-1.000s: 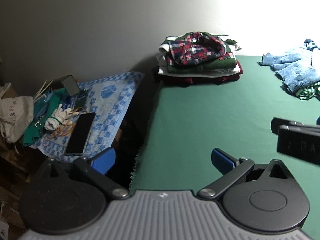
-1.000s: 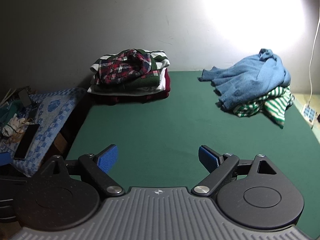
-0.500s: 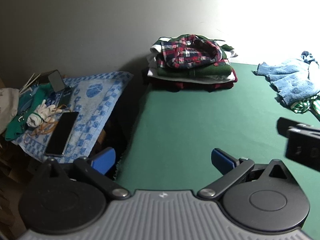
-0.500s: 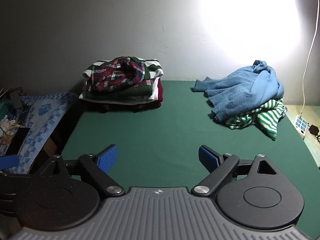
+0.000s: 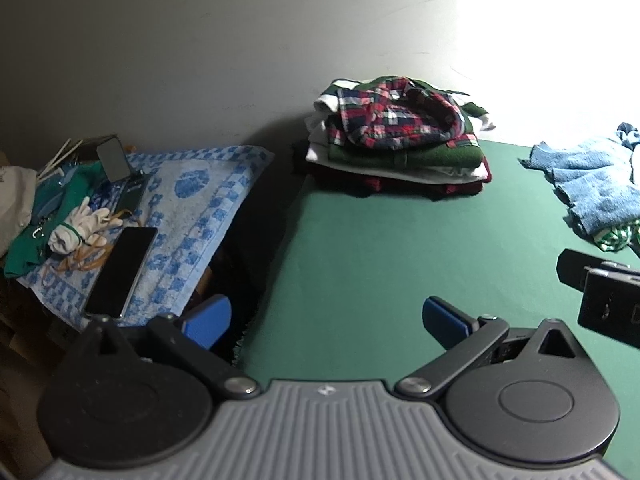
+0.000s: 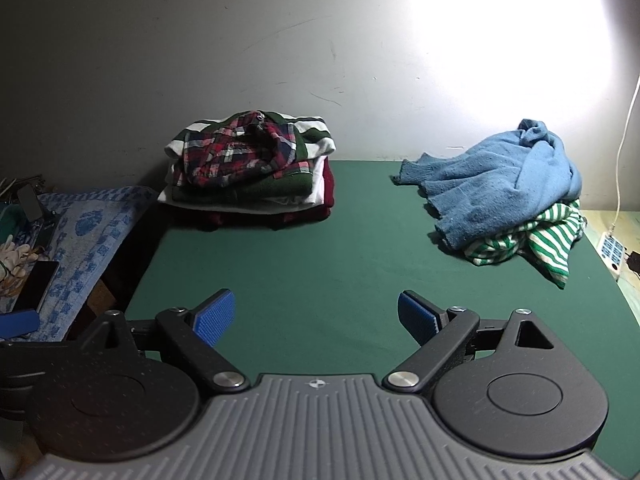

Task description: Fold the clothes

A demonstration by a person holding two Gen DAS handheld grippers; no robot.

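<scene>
Across the green desk [image 6: 320, 264] a broad bare stretch lies between the two grippers and the clothes at the back. The right gripper [image 6: 317, 318] hangs low over the near middle of the desk, its blue-padded fingers [image 6: 214, 316] spread wide and holding nothing. The left gripper [image 5: 325, 322] sits over the desk's left edge, fingers likewise wide and empty, one pad out over the dark gap beside the desk.

At the back left, against the wall, stands a folded stack [image 6: 248, 172] topped by a plaid shirt [image 6: 240, 152], set close to the left edge. At the back right lies an unfolded blue sweater [image 6: 504, 184] heaped on a green-and-white striped garment [image 6: 536, 240], which reaches toward the right edge. The two piles are well apart.

Left of the desk, past the gap, a blue patterned towel [image 5: 192, 216] carries a black phone [image 5: 122, 272] and white gloves [image 5: 78, 226]. Beyond the right edge sits a power strip [image 6: 612, 250].
</scene>
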